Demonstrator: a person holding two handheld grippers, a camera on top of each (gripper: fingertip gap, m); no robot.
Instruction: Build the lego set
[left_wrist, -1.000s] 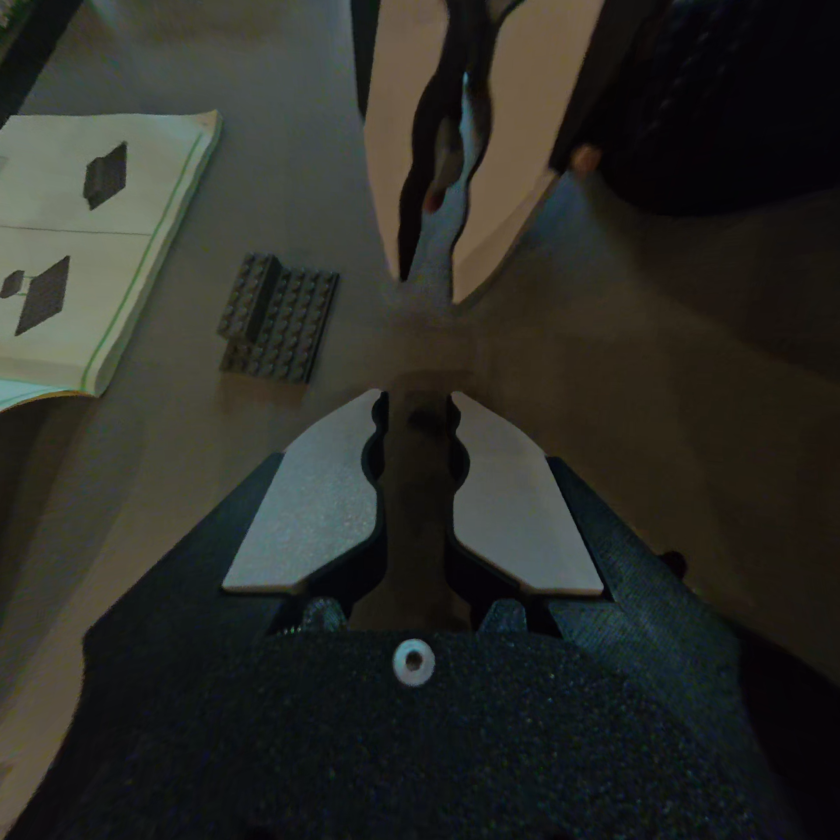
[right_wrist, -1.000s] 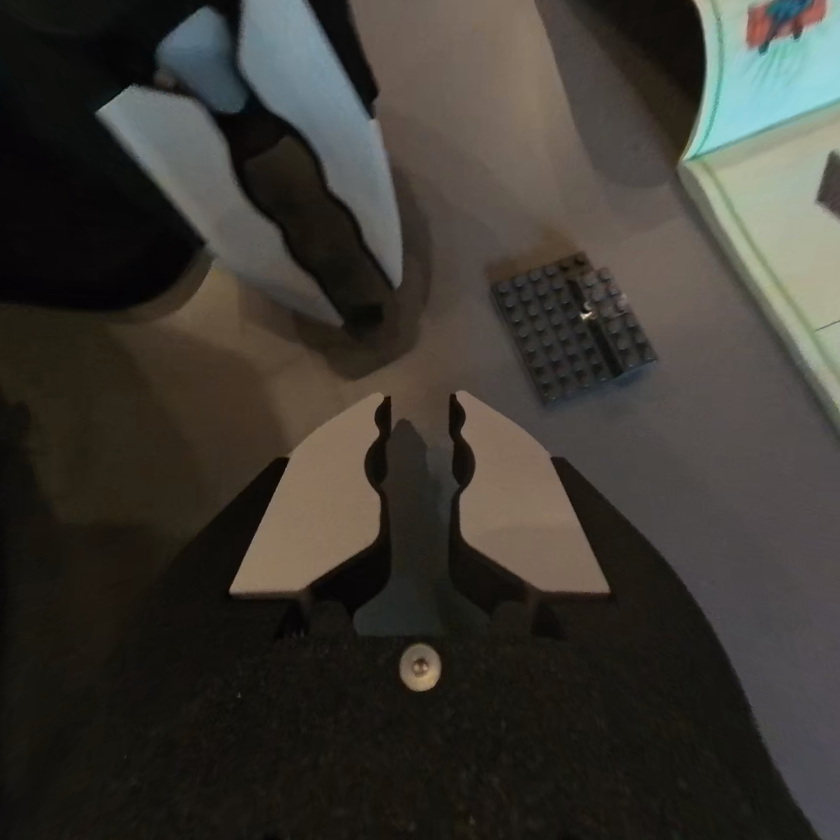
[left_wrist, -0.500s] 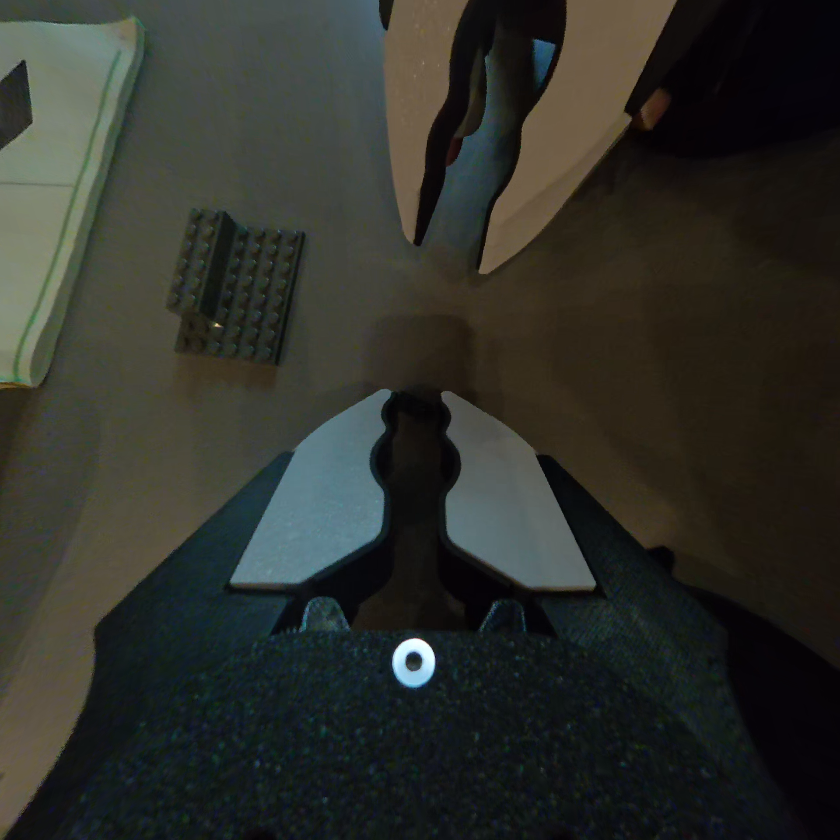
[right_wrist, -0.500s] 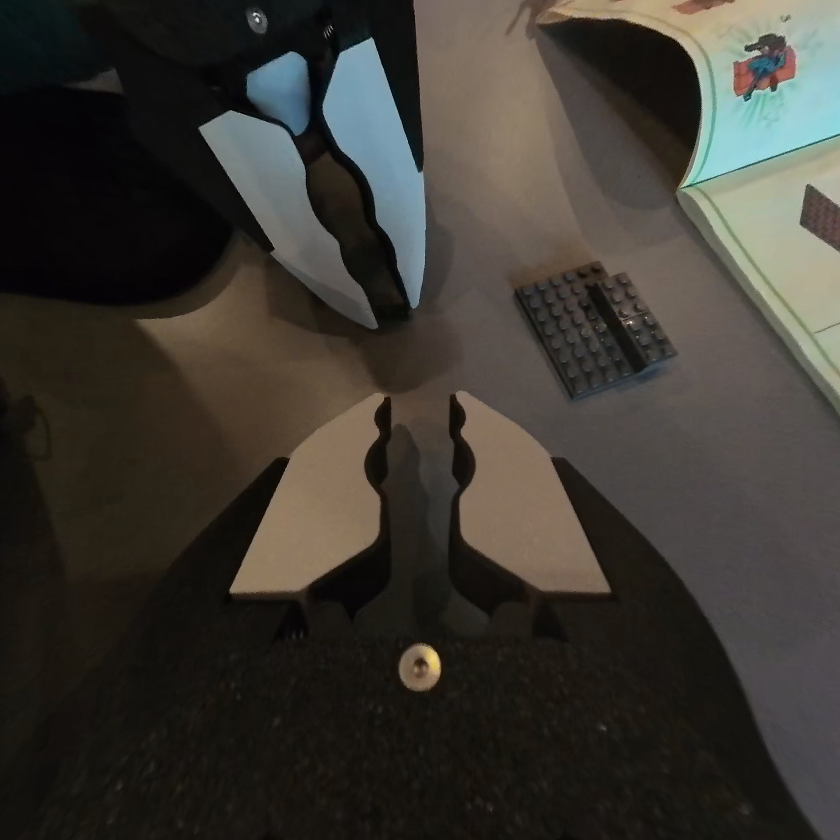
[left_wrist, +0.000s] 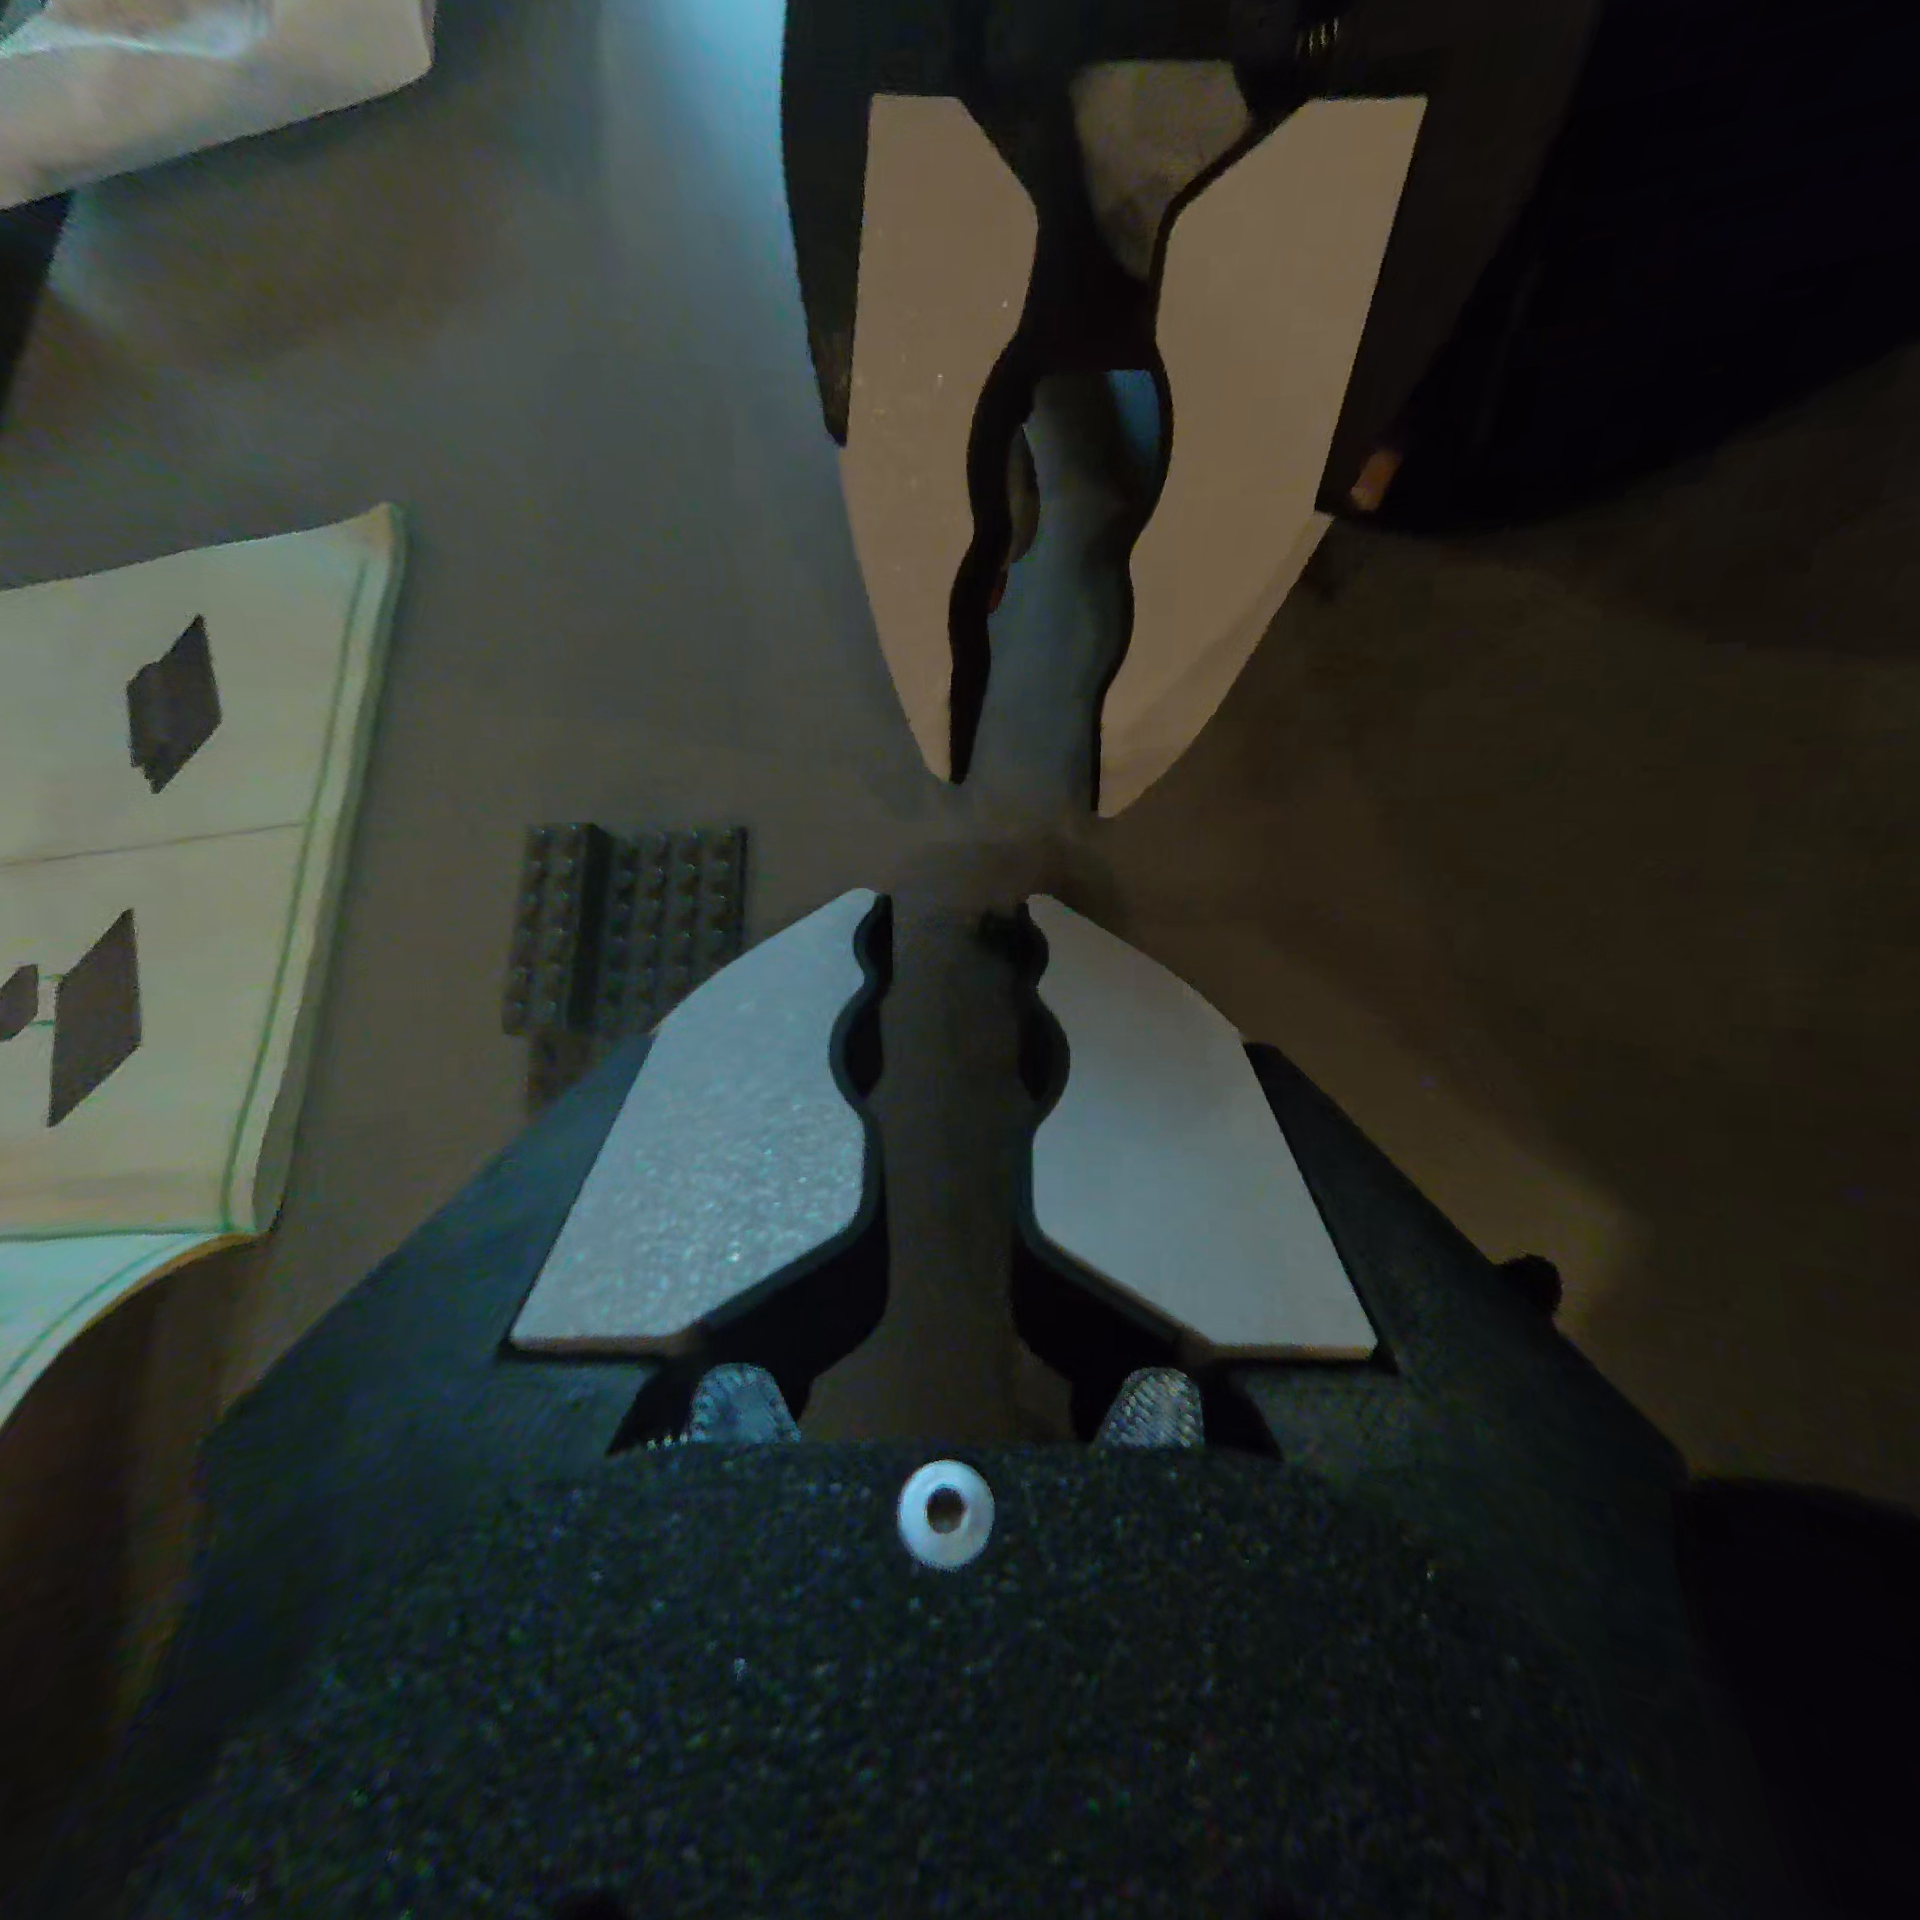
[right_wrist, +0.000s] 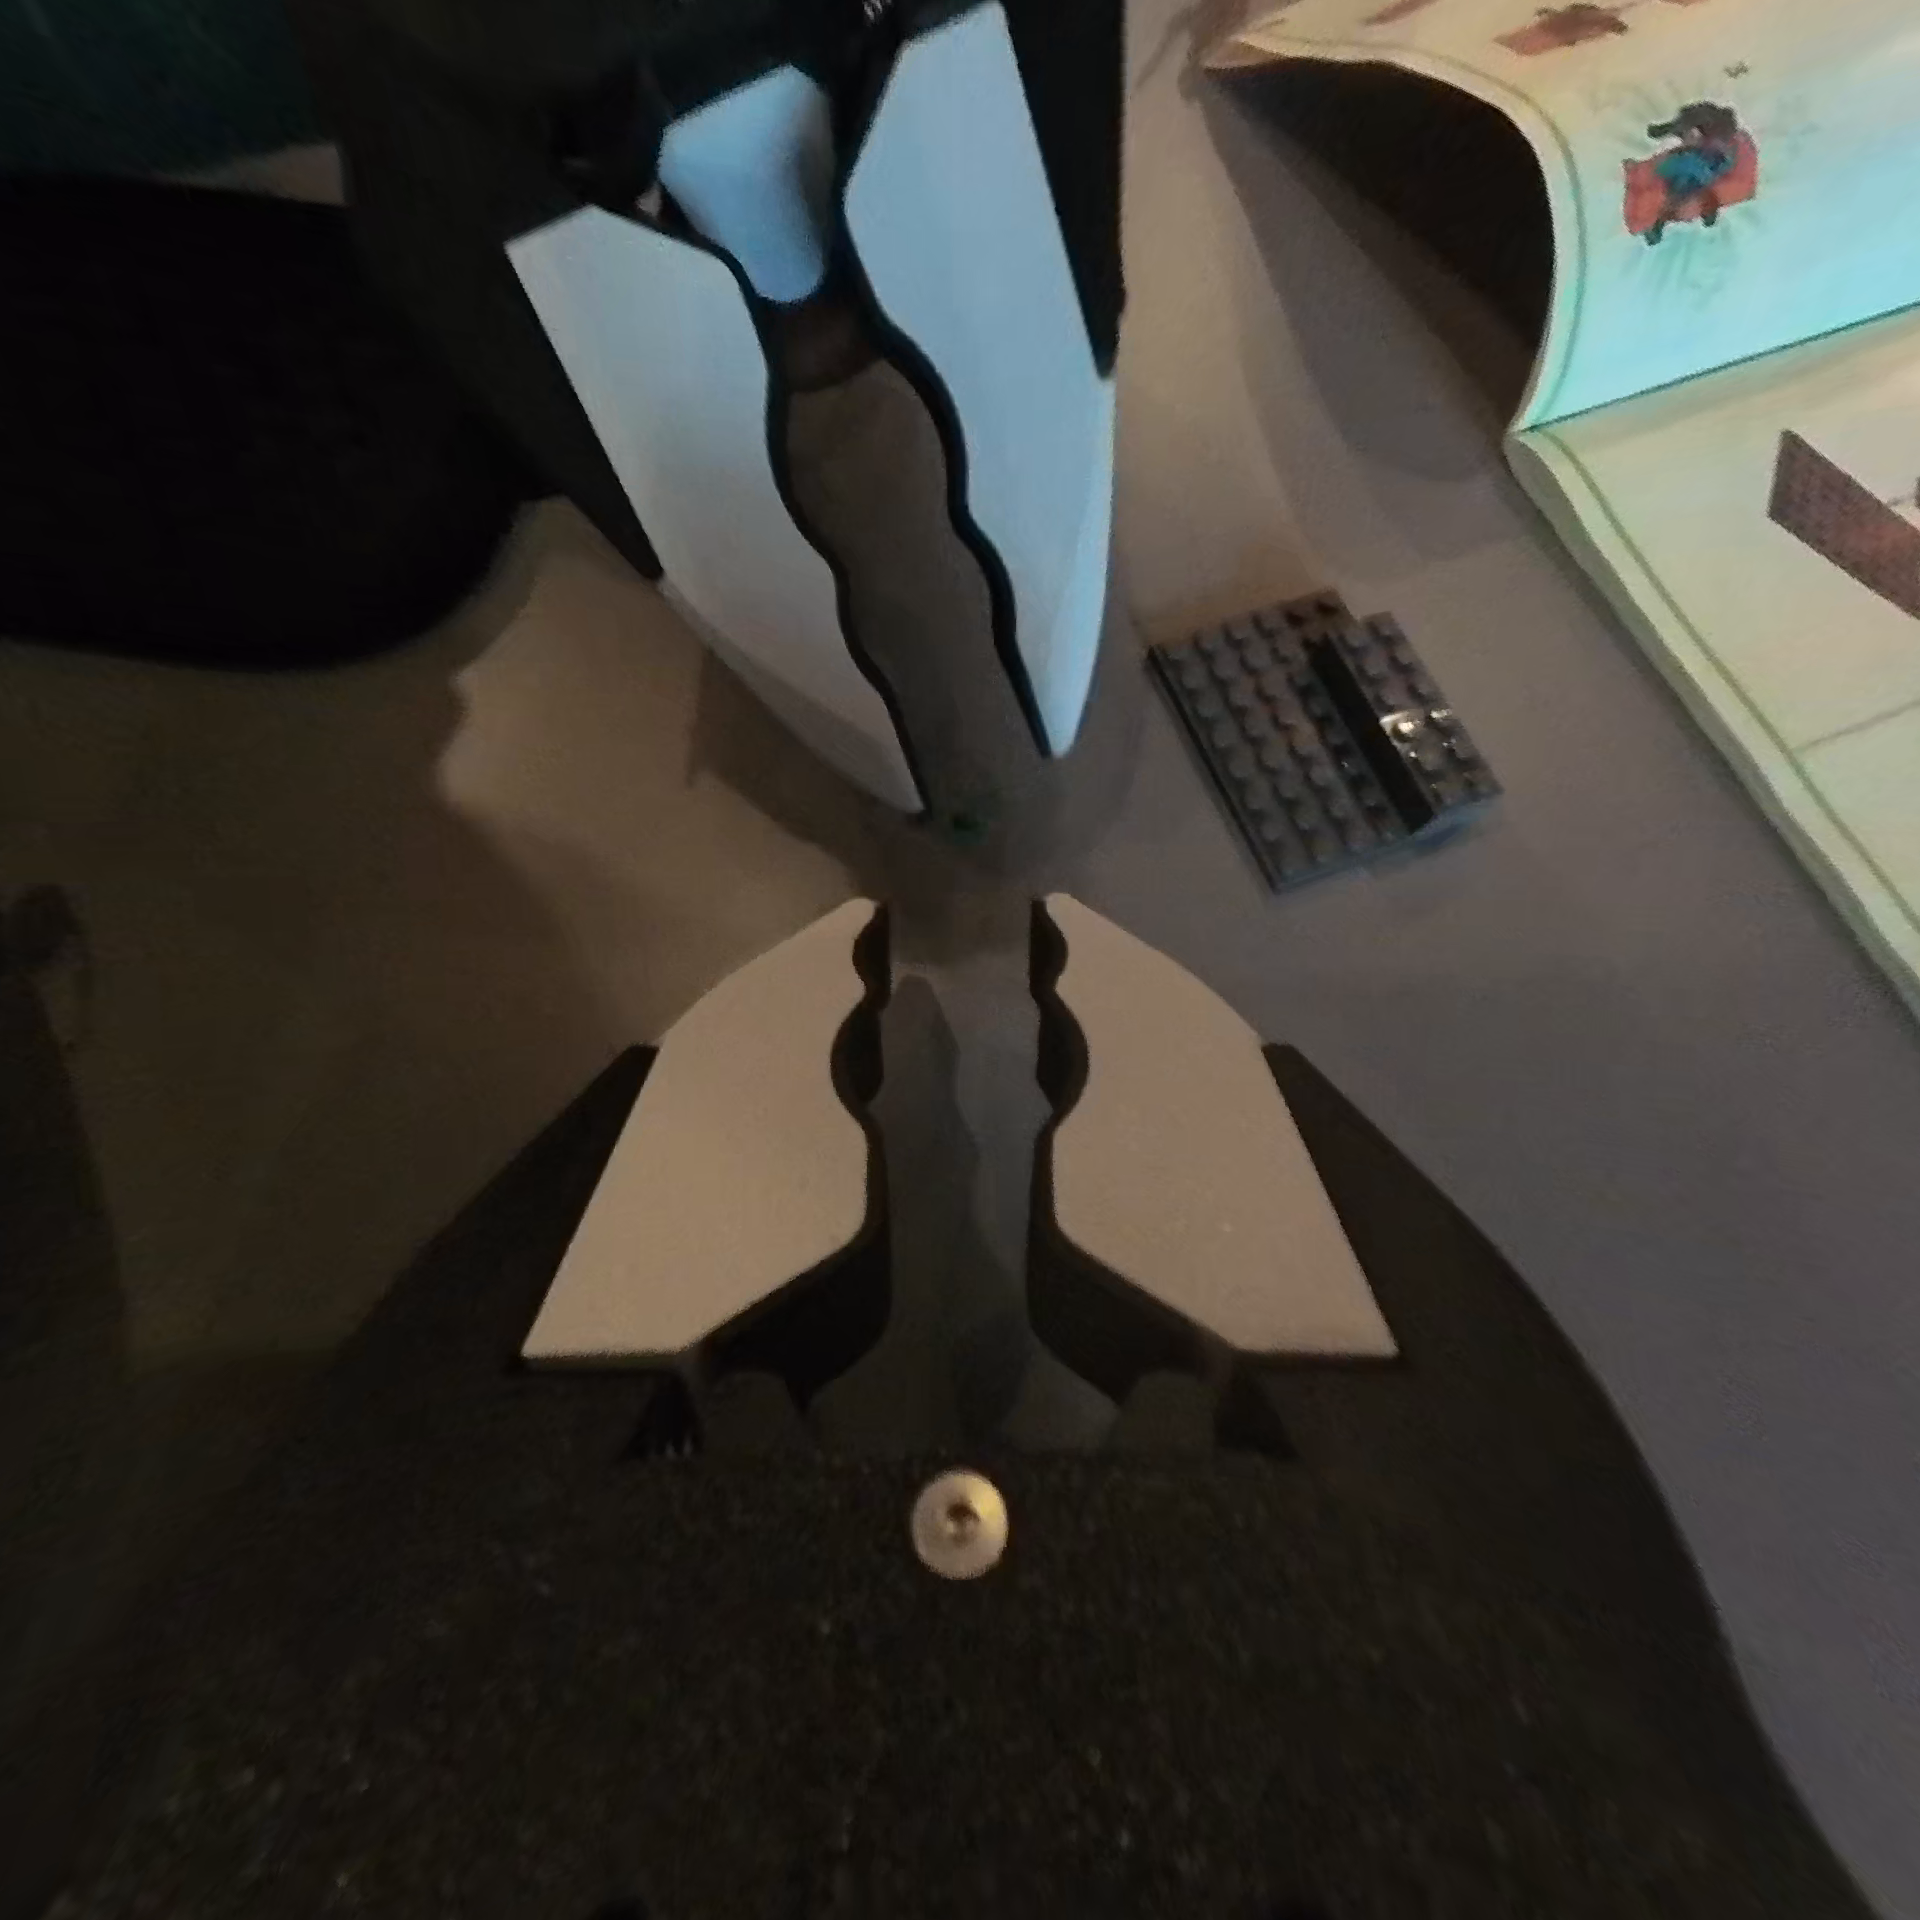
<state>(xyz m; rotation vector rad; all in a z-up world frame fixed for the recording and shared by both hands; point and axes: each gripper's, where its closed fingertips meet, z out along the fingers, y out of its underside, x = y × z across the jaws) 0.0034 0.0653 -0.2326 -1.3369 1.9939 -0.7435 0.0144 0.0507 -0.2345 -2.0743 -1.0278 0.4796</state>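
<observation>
The left hand-held gripper (left_wrist: 956, 909) had its pale, wavy-edged fingers spread with a clear gap, nothing between them; a tiny dark piece (left_wrist: 992, 920) sat at its right fingertip, too small to identify. The right hand-held gripper (right_wrist: 958, 914) was likewise spread and empty. The two pointed tip to tip, near each other, low over the grey-brown bench (left_wrist: 1455, 935).

Only the right wrist view showed a small green speck (right_wrist: 968, 823) at the left gripper's tips. The task's dark grey studded lego plate with a raised brick along one edge (right_wrist: 1325, 743) lay flat on the bench beside the tips; in the left wrist view the left gripper's black body covered its near corner. Beyond it lay the open pale-green instruction booklet (left_wrist: 187, 883); its curled coloured page (right_wrist: 1714, 208) appeared only in the right wrist view.
</observation>
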